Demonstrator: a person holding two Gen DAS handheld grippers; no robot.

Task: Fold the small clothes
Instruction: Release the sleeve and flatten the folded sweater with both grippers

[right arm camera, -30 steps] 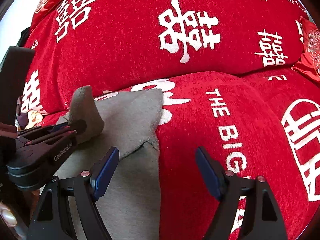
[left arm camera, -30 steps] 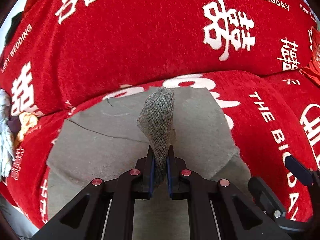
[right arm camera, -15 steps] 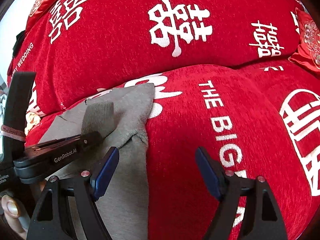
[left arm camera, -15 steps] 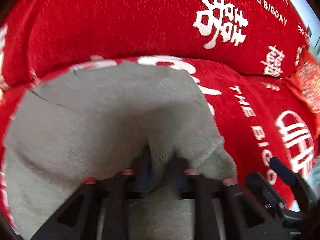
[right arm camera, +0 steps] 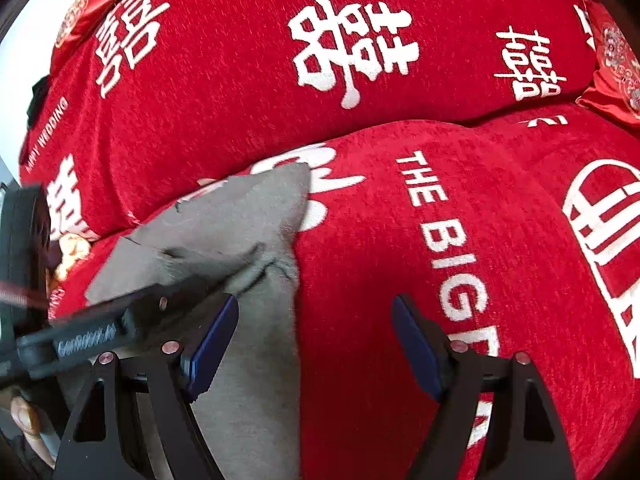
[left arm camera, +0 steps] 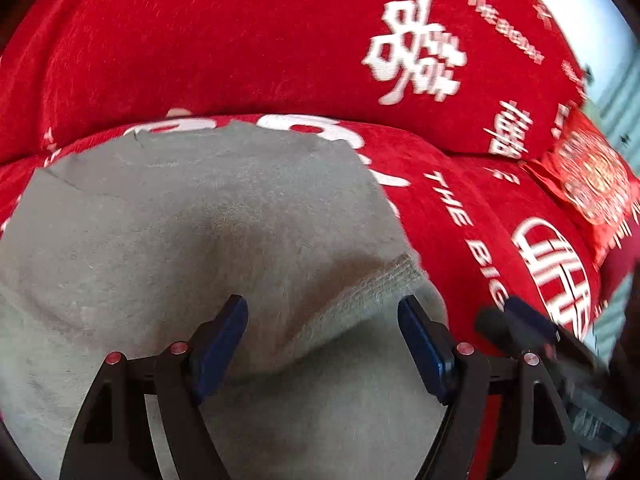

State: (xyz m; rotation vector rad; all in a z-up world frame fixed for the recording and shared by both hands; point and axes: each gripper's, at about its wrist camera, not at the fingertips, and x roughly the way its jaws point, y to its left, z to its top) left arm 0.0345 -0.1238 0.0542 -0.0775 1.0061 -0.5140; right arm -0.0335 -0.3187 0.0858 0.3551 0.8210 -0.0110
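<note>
A grey knitted garment lies spread on a red sofa cover printed in white characters and the words "THE BIG DAY", filling the near-left part of the seat. In the left wrist view the left gripper hovers low over the cloth with its jaws wide apart and nothing between them; a ribbed cuff sits folded across the body of the garment just beyond its fingertips, with a soft ridge of cloth beneath. The right gripper is also spread open and empty, positioned over the garment's right edge where grey meets red, its left finger above the cloth and its right finger above bare cover. From the right wrist view the left gripper appears as a dark bar low on the left, close over the folded part. The fold looks only loosely laid, so the main risk, as I judge it, is that the cuff springs or slides back once nothing weighs on it, since the knit is thick and the sofa seat is rounded and soft. A finger dragging out across the cloth could also catch the ribbing and pull the fold open. The left view is blurred, so fine creases cannot be read.
</note>
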